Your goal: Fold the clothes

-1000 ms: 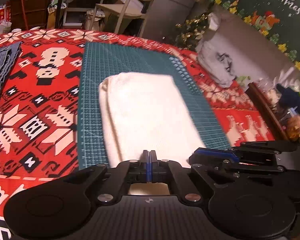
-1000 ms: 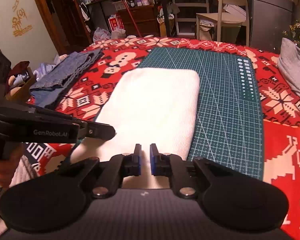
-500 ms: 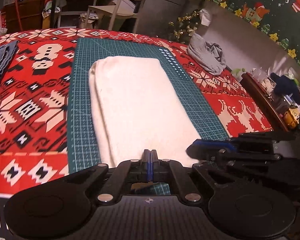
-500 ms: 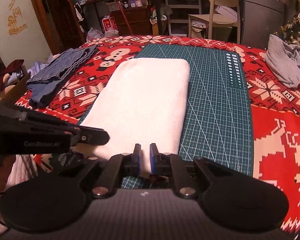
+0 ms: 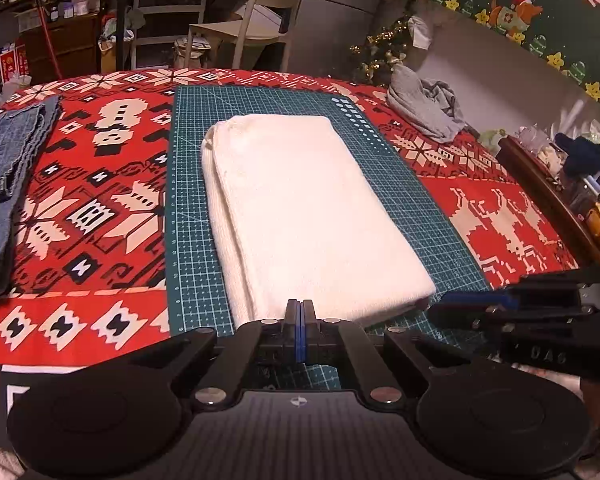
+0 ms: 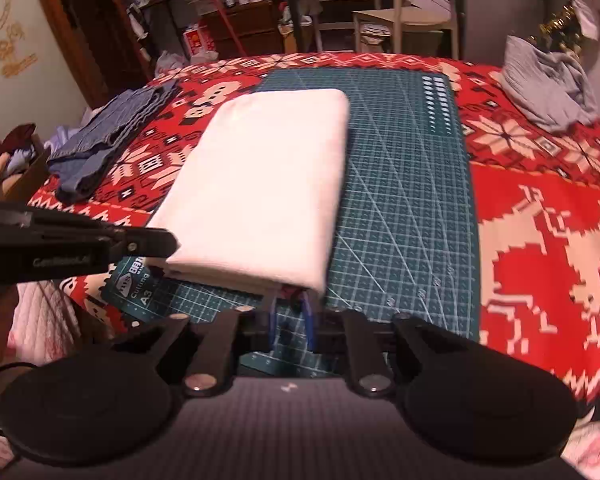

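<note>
Left gripper closed, empty, at near hem; right gripper opening, nothing between. Both have backed off the white folded garment, flat on cutting mat: fold looks released; grey garment beyond unfolded

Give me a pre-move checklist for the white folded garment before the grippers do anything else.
1. White garment folded into a neat rectangle: ok.
2. It lies on the green cutting mat: mostly ok; its left edge seems to overhang the mat in the right wrist view.
3. Left gripper shut with no cloth between its fingers: ok.
4. Right gripper free of the garment: jaws opening at the near edge; whether cloth is still caught, cannot tell.
5. Folded jeans and grey garment lie apart from the white one: ok.
</note>
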Action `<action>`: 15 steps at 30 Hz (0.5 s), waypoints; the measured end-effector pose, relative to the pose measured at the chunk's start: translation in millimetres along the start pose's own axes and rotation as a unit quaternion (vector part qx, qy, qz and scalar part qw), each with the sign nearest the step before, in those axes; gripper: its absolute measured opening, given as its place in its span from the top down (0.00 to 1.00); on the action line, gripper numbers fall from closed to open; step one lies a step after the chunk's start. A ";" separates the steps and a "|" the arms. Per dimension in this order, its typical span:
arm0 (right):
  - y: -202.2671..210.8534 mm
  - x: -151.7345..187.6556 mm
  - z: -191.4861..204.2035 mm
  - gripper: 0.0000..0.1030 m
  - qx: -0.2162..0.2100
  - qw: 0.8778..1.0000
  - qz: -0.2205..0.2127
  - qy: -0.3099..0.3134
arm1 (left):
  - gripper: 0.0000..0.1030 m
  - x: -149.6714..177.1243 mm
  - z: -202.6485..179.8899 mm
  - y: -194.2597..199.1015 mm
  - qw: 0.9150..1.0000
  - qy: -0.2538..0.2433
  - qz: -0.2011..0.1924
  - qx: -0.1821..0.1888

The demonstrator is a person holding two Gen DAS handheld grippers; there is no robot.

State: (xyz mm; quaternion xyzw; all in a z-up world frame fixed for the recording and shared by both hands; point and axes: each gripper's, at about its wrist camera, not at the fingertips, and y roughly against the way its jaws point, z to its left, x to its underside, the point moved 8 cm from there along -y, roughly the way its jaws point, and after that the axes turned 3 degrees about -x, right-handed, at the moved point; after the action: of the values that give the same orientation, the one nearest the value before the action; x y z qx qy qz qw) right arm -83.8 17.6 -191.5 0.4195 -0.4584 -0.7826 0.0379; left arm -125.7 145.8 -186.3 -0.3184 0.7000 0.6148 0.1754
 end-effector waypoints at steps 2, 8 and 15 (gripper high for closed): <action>2.1 -1.0 -4.3 0.81 0.006 1.000 -0.005 0.002 | 0.97 2.4 0.1 2.8 1.000 -0.002 0.001 -0.003; -2.3 -3.3 -8.6 0.73 0.018 0.999 -0.009 0.028 | 0.98 7.1 -2.1 9.0 1.000 -0.002 0.004 -0.005; -10.3 -1.1 0.1 0.73 0.012 0.999 -0.012 0.041 | 0.98 4.7 -10.8 17.9 1.000 0.000 -0.004 0.011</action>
State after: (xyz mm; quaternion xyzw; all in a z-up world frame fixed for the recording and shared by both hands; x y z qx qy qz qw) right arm -79.8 24.1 -198.6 0.4573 -0.4606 -0.7595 0.0425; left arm -139.5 135.0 -173.9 -0.3192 0.7051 0.6066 0.1815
